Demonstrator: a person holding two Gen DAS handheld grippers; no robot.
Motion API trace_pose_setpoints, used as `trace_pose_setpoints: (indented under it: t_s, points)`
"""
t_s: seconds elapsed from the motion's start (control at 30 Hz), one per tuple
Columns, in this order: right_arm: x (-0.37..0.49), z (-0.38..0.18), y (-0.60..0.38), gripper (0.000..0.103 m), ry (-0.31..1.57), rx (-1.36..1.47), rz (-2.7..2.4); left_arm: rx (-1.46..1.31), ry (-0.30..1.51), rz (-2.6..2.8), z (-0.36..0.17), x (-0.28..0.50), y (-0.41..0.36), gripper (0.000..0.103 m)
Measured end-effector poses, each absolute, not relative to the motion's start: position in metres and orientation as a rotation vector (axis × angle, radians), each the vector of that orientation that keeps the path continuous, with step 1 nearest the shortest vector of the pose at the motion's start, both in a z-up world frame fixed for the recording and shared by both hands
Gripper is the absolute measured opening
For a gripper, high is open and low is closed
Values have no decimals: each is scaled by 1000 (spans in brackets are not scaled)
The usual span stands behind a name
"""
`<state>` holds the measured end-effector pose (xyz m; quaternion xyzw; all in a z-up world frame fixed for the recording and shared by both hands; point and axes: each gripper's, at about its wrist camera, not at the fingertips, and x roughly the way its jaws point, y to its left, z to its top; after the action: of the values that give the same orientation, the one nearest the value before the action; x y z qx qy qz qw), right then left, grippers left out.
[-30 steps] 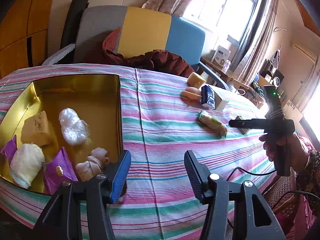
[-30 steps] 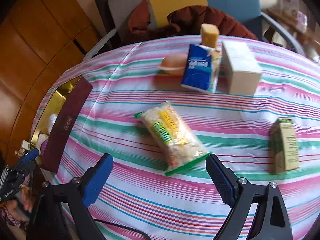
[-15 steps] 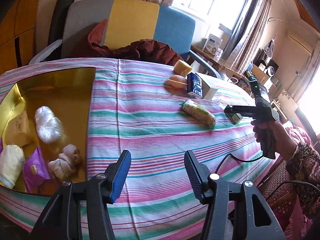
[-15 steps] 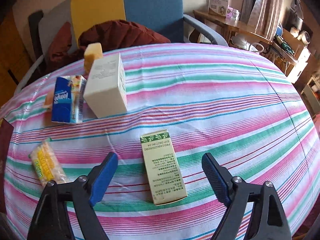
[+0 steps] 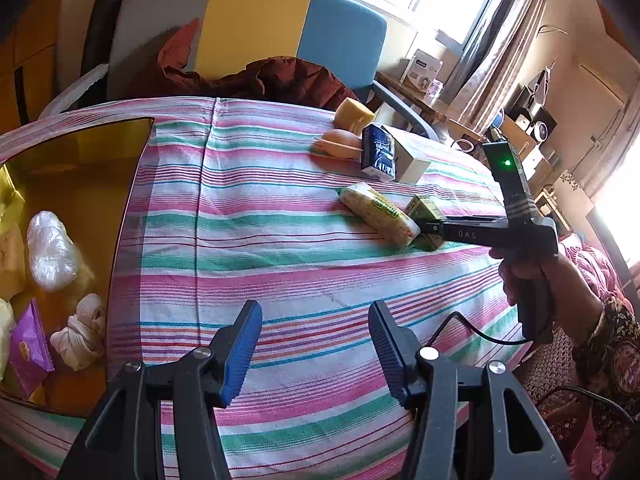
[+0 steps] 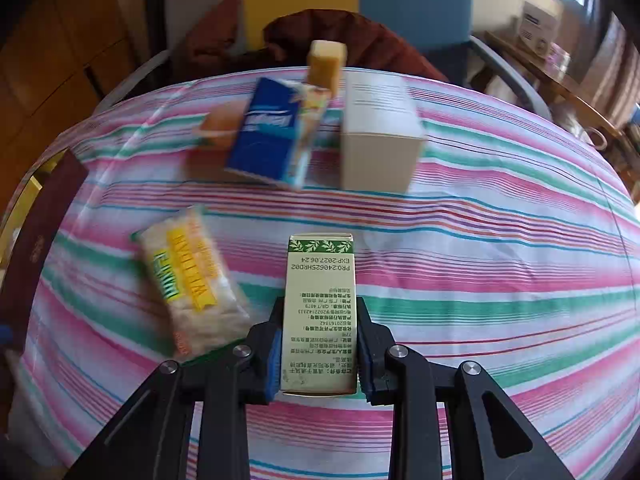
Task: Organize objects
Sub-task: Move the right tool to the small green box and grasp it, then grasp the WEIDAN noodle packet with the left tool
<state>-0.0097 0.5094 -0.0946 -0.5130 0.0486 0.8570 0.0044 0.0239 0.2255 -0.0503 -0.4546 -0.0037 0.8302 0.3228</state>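
A small green-and-cream carton [image 6: 320, 300] lies on the striped tablecloth [image 6: 480, 280], and my right gripper [image 6: 320, 360] is shut on its near end, both pads pressed against its sides. The left wrist view shows the same carton [image 5: 424, 208] in the right gripper [image 5: 430, 228], held by a person's hand [image 5: 560, 280]. My left gripper [image 5: 314, 344] hovers open over the cloth with nothing between its fingers. A gold tray [image 5: 120, 140] at the left holds a clear-wrapped bundle [image 5: 50, 254], a purple packet [image 5: 28, 350] and a white cloth bundle [image 5: 82, 332].
A yellow-labelled snack pack [image 6: 188, 276] lies just left of the carton. Behind stand a blue tissue pack [image 6: 272, 136], a white box [image 6: 380, 136], a yellow block [image 6: 326, 62] and a bun-like item [image 6: 218, 124]. A dark red lid [image 6: 36, 244] leans at the tray. A chair [image 5: 256, 28] stands beyond the table.
My right gripper swung from the snack pack to the green carton, came down and closed on it. The left gripper drifted right, so the tray slid toward the left edge.
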Motion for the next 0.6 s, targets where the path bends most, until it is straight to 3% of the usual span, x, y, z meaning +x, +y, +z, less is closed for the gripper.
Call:
trace_pose_setpoints:
  t_s: [0.23,0.37,0.6]
  points:
    - [-5,-87,482,30,212,-1598,2767,-1229,-8,2215,-53,4,240,56]
    - [-10,-89,514,30,256,-1550,2645,-1227,68,2212,-58,-9,267,67]
    - [-12,-95,533,30,270,-1559,2533,-1163,306,2153,-67,-22,337,71]
